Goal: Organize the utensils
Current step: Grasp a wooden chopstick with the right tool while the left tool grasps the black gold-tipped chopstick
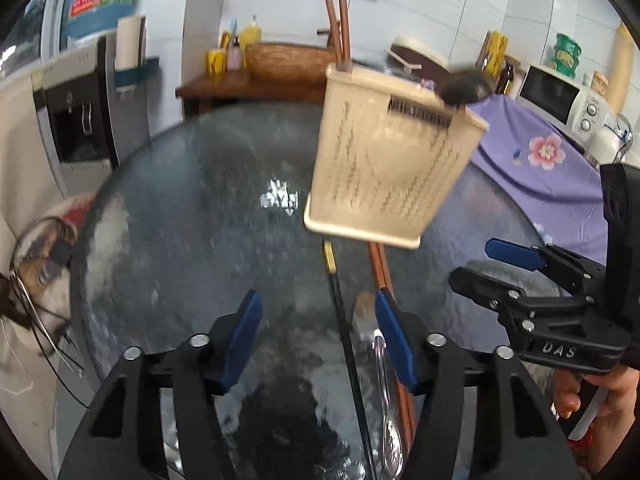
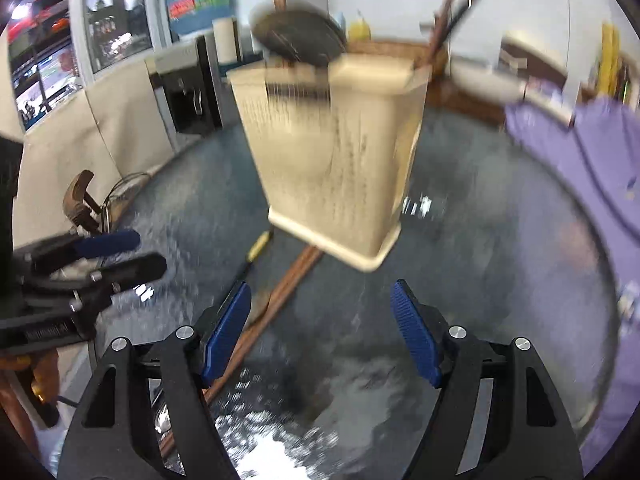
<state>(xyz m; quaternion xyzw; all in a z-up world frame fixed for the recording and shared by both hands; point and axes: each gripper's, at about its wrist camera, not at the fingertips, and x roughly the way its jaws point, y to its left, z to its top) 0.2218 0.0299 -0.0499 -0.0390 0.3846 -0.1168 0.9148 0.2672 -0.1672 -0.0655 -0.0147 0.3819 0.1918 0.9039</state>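
Loose utensils lie on the glass surface (image 1: 168, 208), near the beige holder (image 1: 384, 168).

Both your left hand-held gripper (image 1: 318, 334) and right hand-held gripper (image 2: 320, 328) are released, grasping nothing. The brown chopsticks (image 2: 280, 300) and the black chopstick (image 1: 348, 332) lie between you and the holder; they look light, stiff and likely slippery on glass, so pinch mid-shaft. The clear spoon (image 1: 384, 380) may slide too.

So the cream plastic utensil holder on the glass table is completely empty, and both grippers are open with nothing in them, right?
Not quite. The cream plastic utensil holder is not empty: brown wooden chopsticks and a dark round-headed utensil stick out of its top, as the left wrist view shows. The rest holds: it stands on the glass table, and the left gripper and right gripper are open and hold nothing.
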